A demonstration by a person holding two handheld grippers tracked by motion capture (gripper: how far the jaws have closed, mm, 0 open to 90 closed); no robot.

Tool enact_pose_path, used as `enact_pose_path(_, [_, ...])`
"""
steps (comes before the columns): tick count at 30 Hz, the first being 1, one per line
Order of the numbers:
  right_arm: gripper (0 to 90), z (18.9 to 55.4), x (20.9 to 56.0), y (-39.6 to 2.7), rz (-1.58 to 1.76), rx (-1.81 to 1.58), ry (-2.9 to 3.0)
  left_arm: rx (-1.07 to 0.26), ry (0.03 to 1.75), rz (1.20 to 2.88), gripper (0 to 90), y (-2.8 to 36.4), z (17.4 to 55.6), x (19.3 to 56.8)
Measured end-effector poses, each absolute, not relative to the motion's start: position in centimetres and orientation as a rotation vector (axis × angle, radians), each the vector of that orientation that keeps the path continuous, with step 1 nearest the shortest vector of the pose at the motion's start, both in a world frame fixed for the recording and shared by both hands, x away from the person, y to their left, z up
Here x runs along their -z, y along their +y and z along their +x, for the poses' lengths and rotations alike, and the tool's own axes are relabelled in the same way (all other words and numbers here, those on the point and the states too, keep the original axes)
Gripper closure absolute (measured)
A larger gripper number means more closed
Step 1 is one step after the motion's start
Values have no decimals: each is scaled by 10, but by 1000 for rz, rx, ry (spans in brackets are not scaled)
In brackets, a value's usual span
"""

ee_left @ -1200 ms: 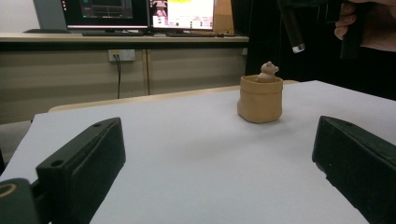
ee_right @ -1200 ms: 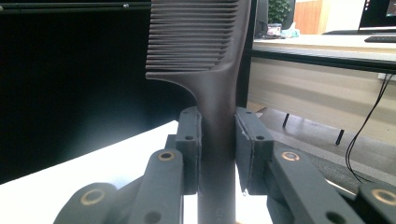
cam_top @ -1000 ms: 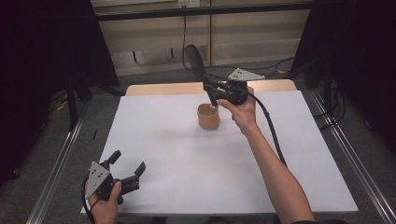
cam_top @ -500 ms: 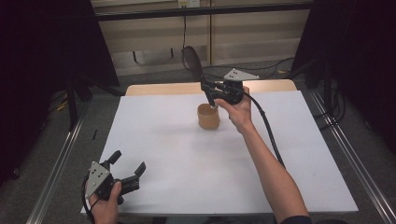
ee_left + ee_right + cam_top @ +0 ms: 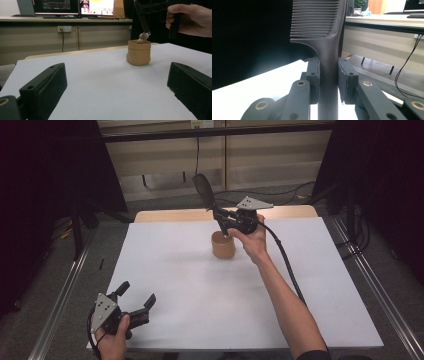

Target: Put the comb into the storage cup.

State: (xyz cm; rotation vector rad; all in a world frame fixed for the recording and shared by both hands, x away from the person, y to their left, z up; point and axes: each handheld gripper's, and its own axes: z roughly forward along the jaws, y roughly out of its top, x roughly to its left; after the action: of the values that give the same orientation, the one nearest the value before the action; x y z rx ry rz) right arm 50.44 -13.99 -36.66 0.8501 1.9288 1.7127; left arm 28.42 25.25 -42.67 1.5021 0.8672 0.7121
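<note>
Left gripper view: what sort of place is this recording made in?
Most likely an office or lab workspace: lit monitors on a long counter, a wall socket with cable, and a white-covered table set up for the work.

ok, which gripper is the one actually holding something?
The right gripper, above the tan cup: jaws clamped on a dark comb's handle. The left gripper sits open and empty at the table's near-left corner.
</note>
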Motion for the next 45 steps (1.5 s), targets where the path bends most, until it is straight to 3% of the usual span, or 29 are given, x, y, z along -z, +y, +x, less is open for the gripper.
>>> enact_pose_path(45, [728,507,397,-137,862,-1678,1967,-711,865,1523,28,251,285,428])
